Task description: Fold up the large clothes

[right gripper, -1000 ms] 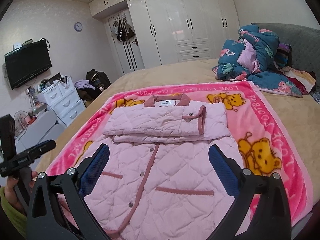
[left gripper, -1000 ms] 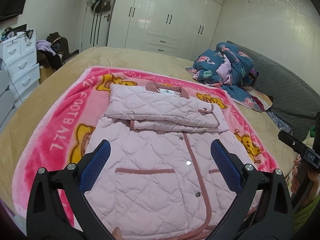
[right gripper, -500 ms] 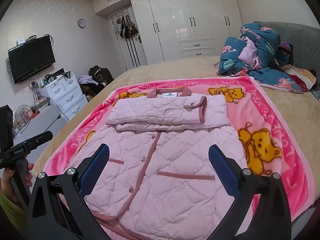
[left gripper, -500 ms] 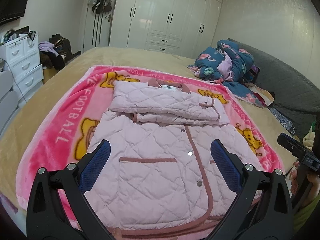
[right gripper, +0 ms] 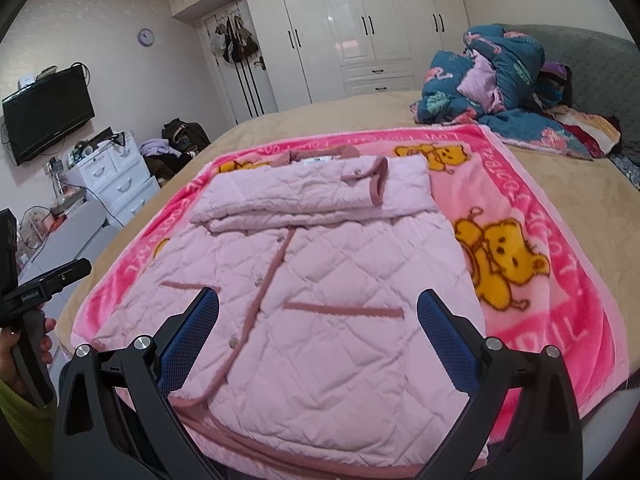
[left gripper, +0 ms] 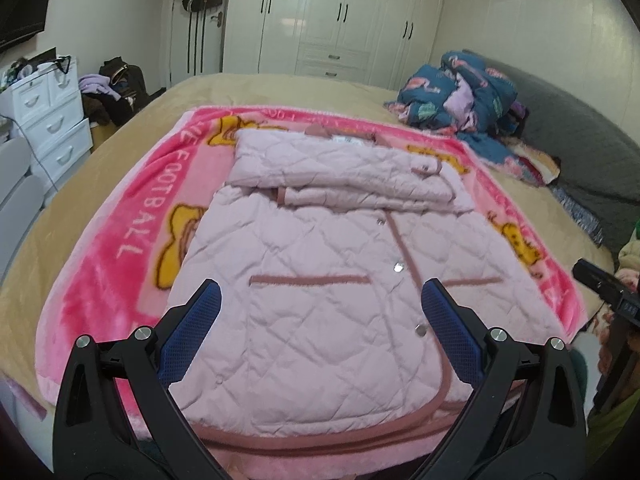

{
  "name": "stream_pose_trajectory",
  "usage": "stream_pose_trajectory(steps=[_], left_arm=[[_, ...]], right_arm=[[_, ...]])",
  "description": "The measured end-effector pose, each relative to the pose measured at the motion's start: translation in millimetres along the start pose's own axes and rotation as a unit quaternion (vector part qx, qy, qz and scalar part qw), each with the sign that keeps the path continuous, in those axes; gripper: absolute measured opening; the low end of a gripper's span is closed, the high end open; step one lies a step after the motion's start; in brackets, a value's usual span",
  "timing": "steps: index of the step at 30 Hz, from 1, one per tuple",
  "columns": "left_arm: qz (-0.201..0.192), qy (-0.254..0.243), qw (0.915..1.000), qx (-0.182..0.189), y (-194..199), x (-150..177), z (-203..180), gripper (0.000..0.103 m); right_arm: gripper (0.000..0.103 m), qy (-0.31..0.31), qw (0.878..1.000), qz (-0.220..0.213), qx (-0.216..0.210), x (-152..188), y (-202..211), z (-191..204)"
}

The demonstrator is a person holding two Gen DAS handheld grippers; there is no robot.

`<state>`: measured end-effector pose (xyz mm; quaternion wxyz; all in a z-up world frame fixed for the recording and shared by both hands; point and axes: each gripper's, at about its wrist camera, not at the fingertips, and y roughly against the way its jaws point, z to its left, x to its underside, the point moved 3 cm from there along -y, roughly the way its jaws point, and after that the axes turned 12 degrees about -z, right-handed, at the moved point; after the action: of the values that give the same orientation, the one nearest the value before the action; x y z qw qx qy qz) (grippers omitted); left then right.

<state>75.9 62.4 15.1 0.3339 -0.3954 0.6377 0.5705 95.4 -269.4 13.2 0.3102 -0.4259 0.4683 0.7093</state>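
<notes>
Quilting in pale pink covers the large padded jacket [left gripper: 320, 280], which lies flat and front-up on a bright pink bear-print fleece blanket [left gripper: 120, 240] spread over the tan bed [left gripper: 60, 200]. Its sleeves are folded across the chest just below the collar. Both tools hang above the hem with nothing between their blue pads: the left tool [left gripper: 320, 316] is spread wide, and the right tool [right gripper: 318, 316] is spread wide too.
</notes>
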Motion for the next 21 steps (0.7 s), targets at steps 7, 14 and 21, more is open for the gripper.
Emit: stream_pose_trajectory(steps=[7, 14, 21], left_arm=[[0.023, 0.001, 0.9997, -0.012, -5, 17, 9, 0.094], [0.038, 0.001, 0.9988, -0.029, -6, 30, 22, 0.094], [0.058, 0.010, 0.9963, -0.062, -7, 44, 49, 0.094]], right_arm=[[0.099, -0.010, 1.000, 0.013, 0.007, 13, -1, -14], [0.099, -0.010, 0.999, 0.027, 0.015, 25, -2, -23], [0.099, -0.017, 0.998, 0.048, 0.024, 41, -4, -36]])
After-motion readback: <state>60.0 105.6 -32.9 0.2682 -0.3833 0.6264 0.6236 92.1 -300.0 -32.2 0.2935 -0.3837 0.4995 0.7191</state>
